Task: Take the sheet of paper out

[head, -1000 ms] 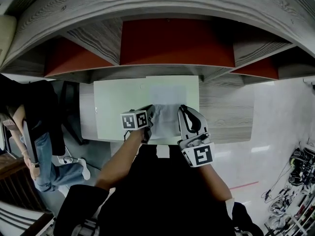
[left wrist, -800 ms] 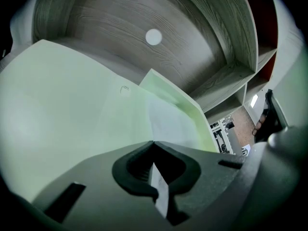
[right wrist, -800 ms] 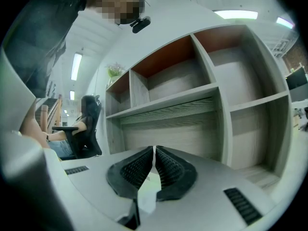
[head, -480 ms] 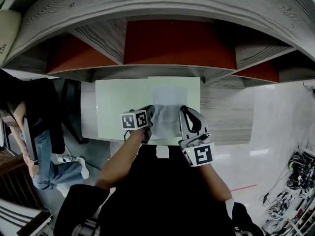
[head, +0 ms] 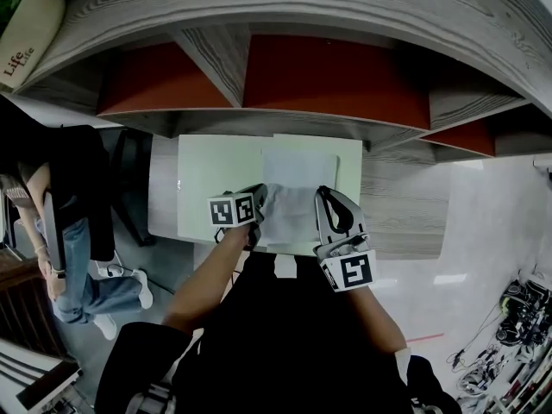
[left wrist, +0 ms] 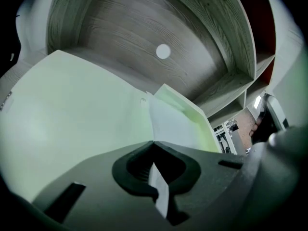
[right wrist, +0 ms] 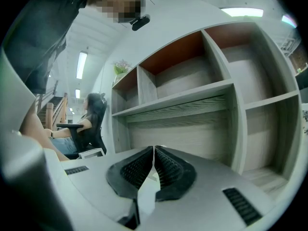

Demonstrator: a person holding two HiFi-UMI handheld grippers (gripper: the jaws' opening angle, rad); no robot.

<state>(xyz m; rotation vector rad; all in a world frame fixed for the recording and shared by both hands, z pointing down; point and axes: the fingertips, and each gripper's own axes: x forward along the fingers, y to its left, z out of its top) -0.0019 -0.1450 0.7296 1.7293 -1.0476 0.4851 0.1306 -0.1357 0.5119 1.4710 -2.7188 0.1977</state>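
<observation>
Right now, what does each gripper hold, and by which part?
Both pinch the white sheet: left gripper at its left edge, right gripper at its right edge.

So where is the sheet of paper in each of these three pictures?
Head view: the sheet of paper lies at the centre on the green folder, between the left hand-held gripper and the right hand-held gripper.
Left gripper view: bottom centre, edge pinched in the jaws.
Right gripper view: bottom centre, only a pinched edge.
Shared landmark: the grey wooden shelf.
</observation>
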